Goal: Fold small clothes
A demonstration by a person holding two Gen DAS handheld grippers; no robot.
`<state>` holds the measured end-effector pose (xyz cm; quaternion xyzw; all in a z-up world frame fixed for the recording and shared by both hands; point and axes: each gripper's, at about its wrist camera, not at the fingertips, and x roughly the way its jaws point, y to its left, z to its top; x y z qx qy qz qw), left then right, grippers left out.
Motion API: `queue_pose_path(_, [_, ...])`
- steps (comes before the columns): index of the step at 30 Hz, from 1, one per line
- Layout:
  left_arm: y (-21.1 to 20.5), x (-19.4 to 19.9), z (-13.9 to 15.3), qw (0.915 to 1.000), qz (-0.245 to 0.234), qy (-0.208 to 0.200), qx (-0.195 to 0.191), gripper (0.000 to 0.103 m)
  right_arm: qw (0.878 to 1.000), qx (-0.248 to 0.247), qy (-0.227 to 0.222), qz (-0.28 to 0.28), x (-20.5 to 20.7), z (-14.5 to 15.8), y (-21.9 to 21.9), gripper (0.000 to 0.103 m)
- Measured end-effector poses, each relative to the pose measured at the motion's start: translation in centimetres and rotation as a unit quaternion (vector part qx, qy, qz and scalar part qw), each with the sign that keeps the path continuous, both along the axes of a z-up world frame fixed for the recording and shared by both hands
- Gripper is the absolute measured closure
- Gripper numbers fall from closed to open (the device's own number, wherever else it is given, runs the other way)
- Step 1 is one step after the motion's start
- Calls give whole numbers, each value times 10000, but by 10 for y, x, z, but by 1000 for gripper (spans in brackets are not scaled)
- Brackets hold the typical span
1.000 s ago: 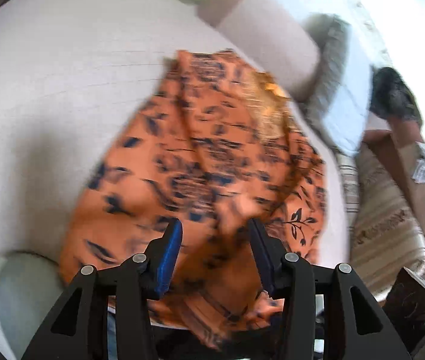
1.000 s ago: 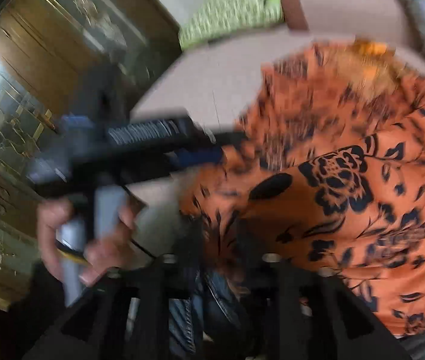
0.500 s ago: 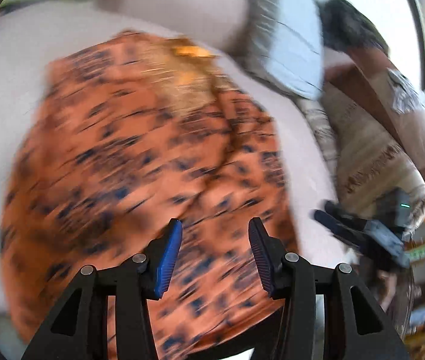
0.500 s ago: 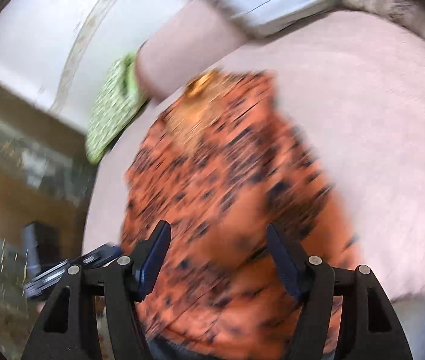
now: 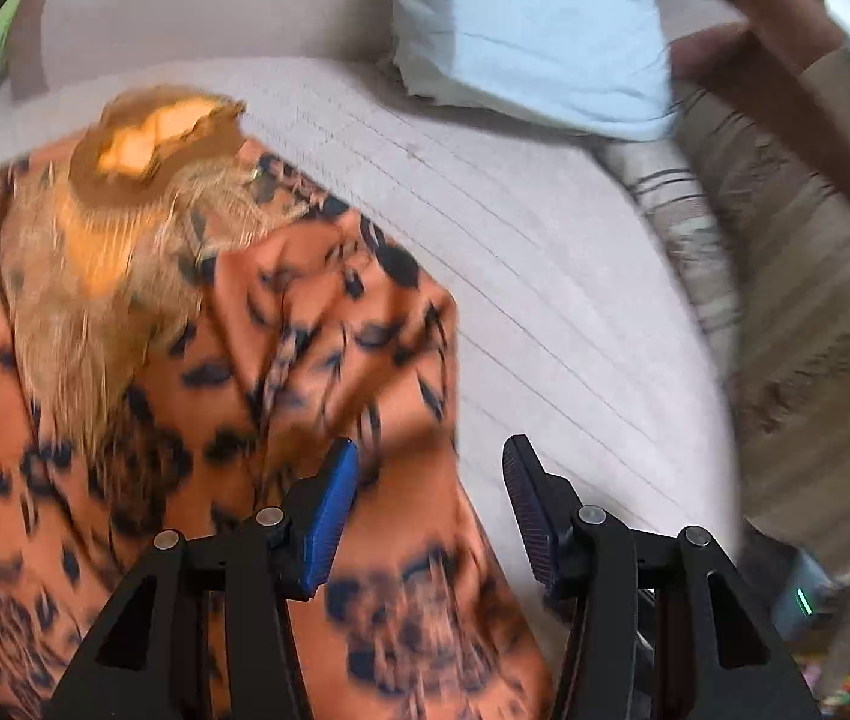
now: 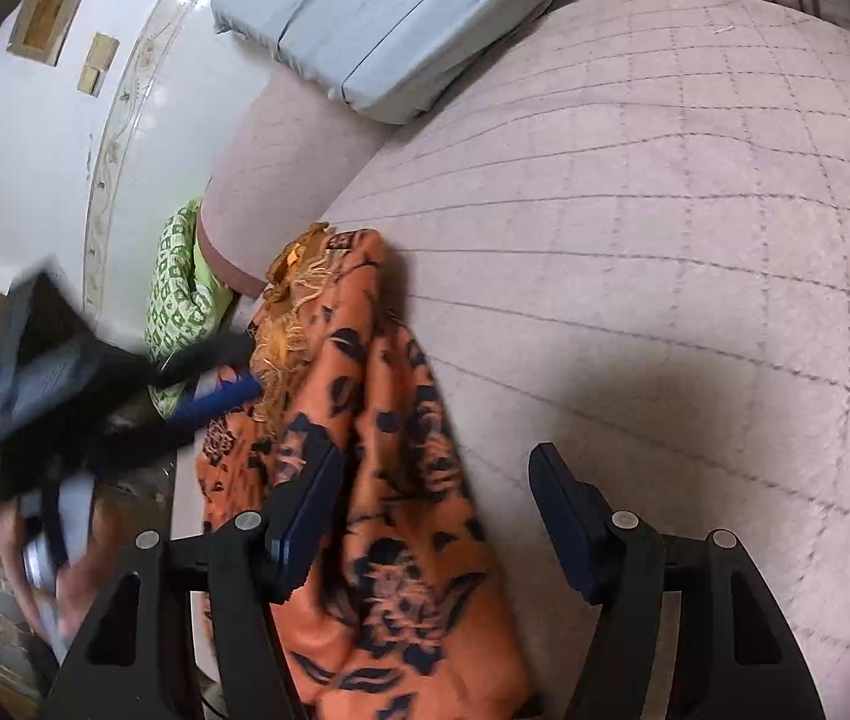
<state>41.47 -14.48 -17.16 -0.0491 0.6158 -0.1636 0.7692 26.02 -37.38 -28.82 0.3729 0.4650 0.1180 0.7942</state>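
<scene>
An orange garment with a dark floral print (image 5: 197, 396) lies on a pale quilted bed (image 5: 545, 300), its gold embroidered neck (image 5: 149, 138) at the far end. My left gripper (image 5: 431, 480) is open and empty just above the garment's right edge. My right gripper (image 6: 434, 495) is open and empty over the garment's near end (image 6: 401, 510). In the right wrist view the left gripper (image 6: 125, 384), blurred, hovers by the garment's left side.
A light blue pillow (image 6: 377, 18) and a striped beige cushion (image 5: 785, 312) sit at the bed's head. A green patterned cloth (image 6: 182, 294) hangs off the bed's far left side. A white wall (image 6: 23, 138) stands behind.
Both grippers swung over the garment, and both views shifted toward its right side and the bare quilt. The left gripper drew closer to the neck end. Both stayed open.
</scene>
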Motion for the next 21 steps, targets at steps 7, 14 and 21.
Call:
queue_pose_path(7, [-61, 17, -50, 9903, -788, -117, 1139, 95, 9992, 231, -314, 36, -5, 6, -7, 39])
queue_pose_path(14, [29, 17, 11, 9966, 127, -85, -806, 97, 9968, 234, -683, 353, -5, 20, 4, 39])
queue_pose_path(21, [101, 22, 14, 9849, 721, 171, -1562, 97, 9882, -760, -638, 1163, 10, 38, 53, 39])
